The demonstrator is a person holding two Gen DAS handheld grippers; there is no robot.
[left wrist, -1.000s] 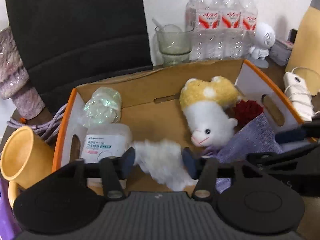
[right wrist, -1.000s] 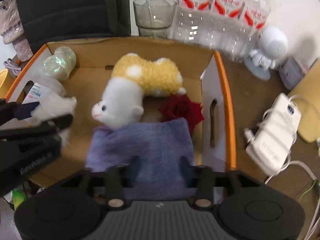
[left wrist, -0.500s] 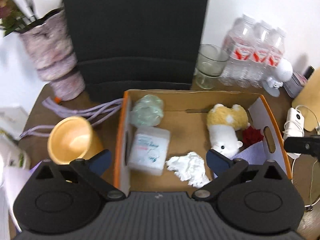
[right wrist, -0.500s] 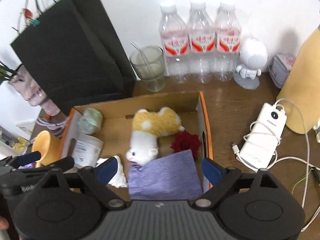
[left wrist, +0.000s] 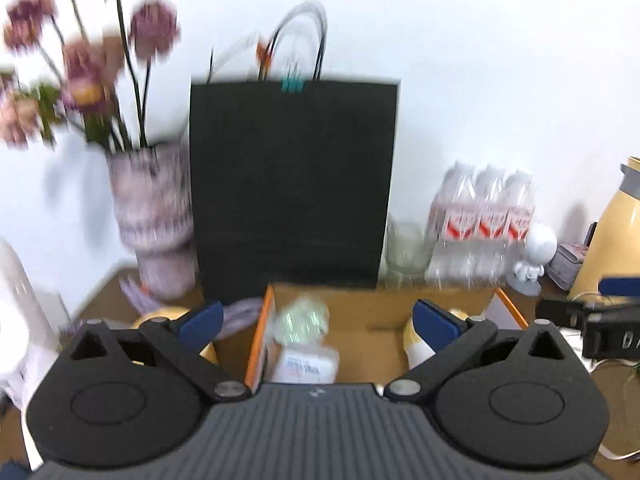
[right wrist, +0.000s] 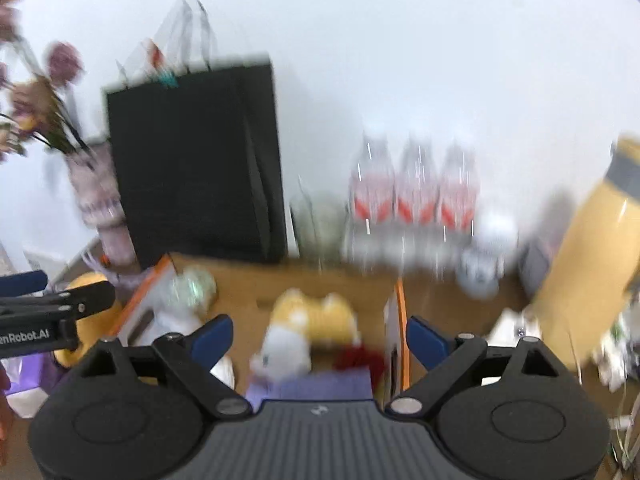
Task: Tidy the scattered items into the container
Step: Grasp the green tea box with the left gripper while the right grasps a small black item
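The cardboard box with orange rims (left wrist: pixel 372 308) (right wrist: pixel 332 284) sits low in both blurred views. In it lie a shiny clear ball (left wrist: pixel 304 314) (right wrist: pixel 192 286), a white wipes pack (left wrist: pixel 306 364), a yellow and white plush toy (right wrist: pixel 308 328), a red flower (right wrist: pixel 358 356) and a purple cloth (right wrist: pixel 312 386). My left gripper (left wrist: pixel 318 320) is open and empty, raised above and in front of the box. My right gripper (right wrist: pixel 318 334) is open and empty, also raised back from the box. Each gripper shows at the edge of the other's view.
A black paper bag (left wrist: pixel 292 180) stands behind the box, a vase of flowers (left wrist: pixel 152 208) to its left. Water bottles (left wrist: pixel 484 216), a glass (left wrist: pixel 408 252), a white figurine (left wrist: pixel 536 256) and a yellow jug (left wrist: pixel 612 232) stand at right. A yellow cup (right wrist: pixel 86 320) lies left of the box.
Both grippers opened, releasing the white tissue and the purple cloth into the box, then rose and pulled back. The views now tilt up toward the wall.
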